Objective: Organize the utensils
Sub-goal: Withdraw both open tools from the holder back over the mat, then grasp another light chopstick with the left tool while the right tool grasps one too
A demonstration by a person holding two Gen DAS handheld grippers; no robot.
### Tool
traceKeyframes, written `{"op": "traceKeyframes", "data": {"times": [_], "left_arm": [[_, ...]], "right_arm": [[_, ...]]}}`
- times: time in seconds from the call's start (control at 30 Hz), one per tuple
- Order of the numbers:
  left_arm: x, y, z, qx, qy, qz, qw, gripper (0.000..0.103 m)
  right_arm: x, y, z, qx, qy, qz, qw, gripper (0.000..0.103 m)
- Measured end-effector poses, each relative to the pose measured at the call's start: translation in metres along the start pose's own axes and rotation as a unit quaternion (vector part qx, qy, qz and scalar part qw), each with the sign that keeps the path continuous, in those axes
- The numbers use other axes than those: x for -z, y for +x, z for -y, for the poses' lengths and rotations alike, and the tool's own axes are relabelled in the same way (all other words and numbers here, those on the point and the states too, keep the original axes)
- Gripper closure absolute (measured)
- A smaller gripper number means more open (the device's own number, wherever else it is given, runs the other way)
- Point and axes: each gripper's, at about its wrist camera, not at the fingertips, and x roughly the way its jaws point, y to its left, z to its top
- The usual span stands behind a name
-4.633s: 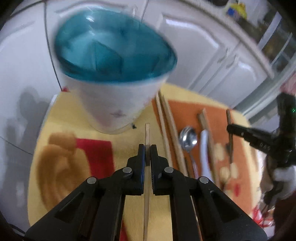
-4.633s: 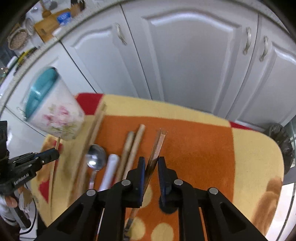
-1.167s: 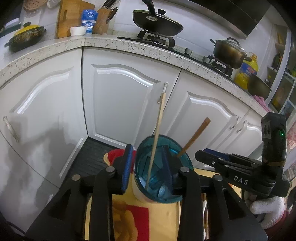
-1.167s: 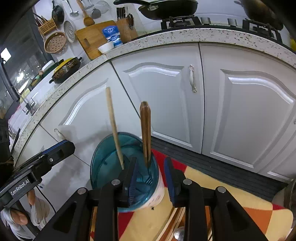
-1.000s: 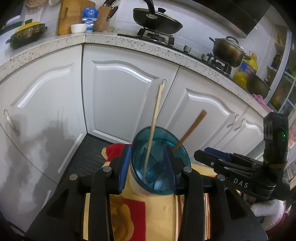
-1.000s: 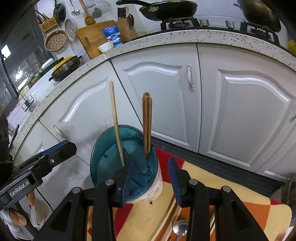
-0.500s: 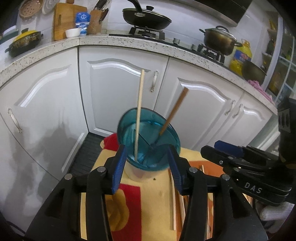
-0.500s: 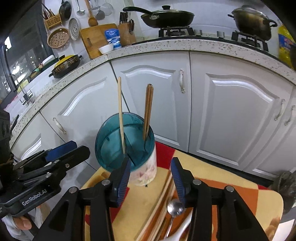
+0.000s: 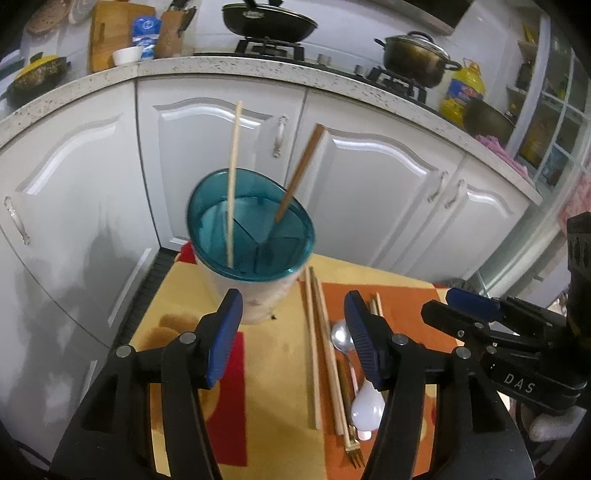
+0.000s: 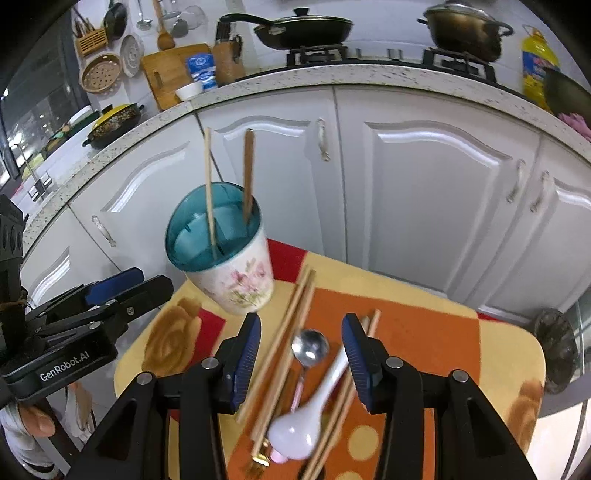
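A floral utensil holder with a teal divided insert (image 9: pixel 255 280) (image 10: pixel 243 280) stands at the far left of the cloth-covered table (image 9: pixel 280 424). A pale chopstick (image 9: pixel 233 173) (image 10: pixel 209 192) and a brown chopstick (image 9: pixel 301 170) (image 10: pixel 248 173) stand in it. Loose chopsticks (image 9: pixel 314 350) (image 10: pixel 284 343), a metal spoon (image 9: pixel 341 338) (image 10: pixel 309 349), a white ladle spoon (image 9: pixel 365 406) (image 10: pixel 306 417) and a fork (image 9: pixel 352 446) lie on the cloth. My left gripper (image 9: pixel 293 339) is open and empty, above the table before the holder. My right gripper (image 10: pixel 301 363) is open and empty over the loose utensils.
White kitchen cabinets (image 9: pixel 369 192) (image 10: pixel 424 192) stand close behind the table. The counter above holds a stove with a pan (image 10: pixel 295 26) and a pot (image 10: pixel 465 29). The table's right edge (image 10: pixel 539 369) borders the floor.
Both grippers let go of their chopsticks into the holder, opened wide and drew back and up from it. The loose utensils on the cloth came into view.
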Motion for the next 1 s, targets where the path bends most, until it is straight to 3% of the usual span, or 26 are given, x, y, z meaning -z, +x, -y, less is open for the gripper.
{"op": "traceKeyframes", "data": {"times": [0.57,0.8,1.0], "left_arm": [[0.029,0.009,0.004,0.020,0.006,-0.024,0.9995,0.046],[0.045,0.031,-0.004,0.024,0.005,-0.061,0.9978,0.046],[0.060,0.058,-0.003,0.024,0.013,-0.099,0.9947,0.049]], "right_arm": [[0.064,0.012,0.058,0.039,0.053,-0.063,0.996,0.058],[0.070,0.041,0.056,0.014,0.061,-0.089,0.994,0.058],[0.063,0.075,0.048,0.029,0.043,-0.108,0.993,0.058]]}}
